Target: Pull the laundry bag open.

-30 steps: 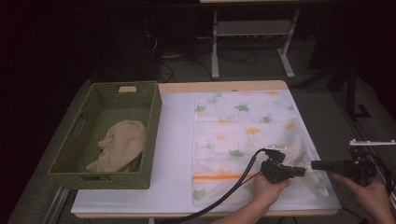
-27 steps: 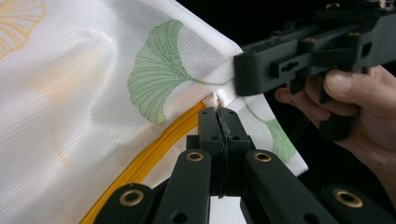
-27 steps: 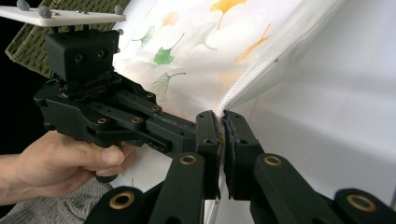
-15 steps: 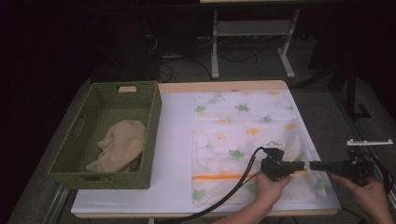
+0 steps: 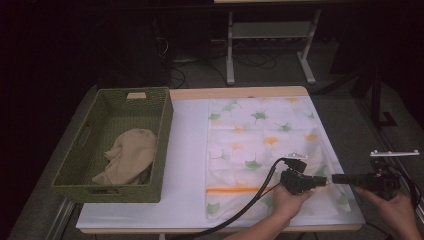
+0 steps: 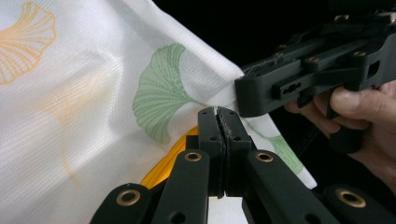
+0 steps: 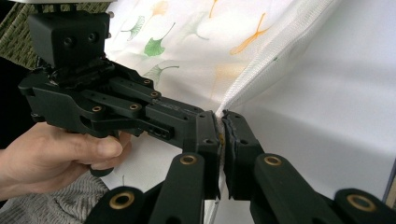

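A white cloth point(image 5: 260, 135) printed with green and orange ginkgo leaves lies spread on the right half of the table. At its near right edge my two grippers meet tip to tip. My left gripper point(image 5: 324, 179) points right and is shut on the cloth's edge point(image 6: 196, 88). My right gripper point(image 5: 335, 178) points left and is shut on the same hemmed edge point(image 7: 243, 79), right beside it. The left gripper view has my own jaws point(image 6: 223, 115) pressed together on fabric, with the right gripper point(image 6: 243, 95) just above. In the right gripper view the left gripper point(image 7: 205, 120) touches my closed jaws point(image 7: 220, 122).
A green woven basket point(image 5: 155, 145) stands at the table's left with a crumpled beige cloth point(image 5: 129, 156) inside. A white cover point(image 5: 187, 150) lies bare between basket and printed cloth. The table's near edge runs just below the hands. A metal stand point(image 5: 270, 35) is behind the table.
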Demonstrator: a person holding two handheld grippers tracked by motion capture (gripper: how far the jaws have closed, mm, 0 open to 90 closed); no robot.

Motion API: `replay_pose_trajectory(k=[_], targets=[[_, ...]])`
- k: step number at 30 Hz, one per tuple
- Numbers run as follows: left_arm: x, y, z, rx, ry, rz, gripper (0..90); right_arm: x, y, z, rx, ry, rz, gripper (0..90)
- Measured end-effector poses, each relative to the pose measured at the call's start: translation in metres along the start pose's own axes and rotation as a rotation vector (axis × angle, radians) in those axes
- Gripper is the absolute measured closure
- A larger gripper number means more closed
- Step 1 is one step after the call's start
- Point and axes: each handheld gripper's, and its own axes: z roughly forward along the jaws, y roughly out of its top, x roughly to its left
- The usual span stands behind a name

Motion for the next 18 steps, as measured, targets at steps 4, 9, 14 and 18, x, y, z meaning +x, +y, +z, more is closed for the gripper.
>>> replay_pose_trajectory(k=[4,9,14,18], targets=[[0.0005,0.0003,0.0002,0.000,-0.005,-0.001,89.0,-0.0004,-0.0002,0.0000,-0.001,0.001,0.003,85.0],[0.0009,-0.0017,0.0033,0.023,-0.013,-0.002,88.1,-0.0008,-0.0006,-0.0001,0.000,0.004,0.006,85.0],[0.0019,-0.0021,0.0048,0.029,-0.010,-0.006,88.3,0.0001,-0.0003,-0.0001,0.000,0.002,0.002,85.0],[0.0009,-0.0003,0.0057,0.020,-0.009,-0.011,88.2,0.0007,0.0000,0.0004,0.001,0.005,0.002,85.0]])
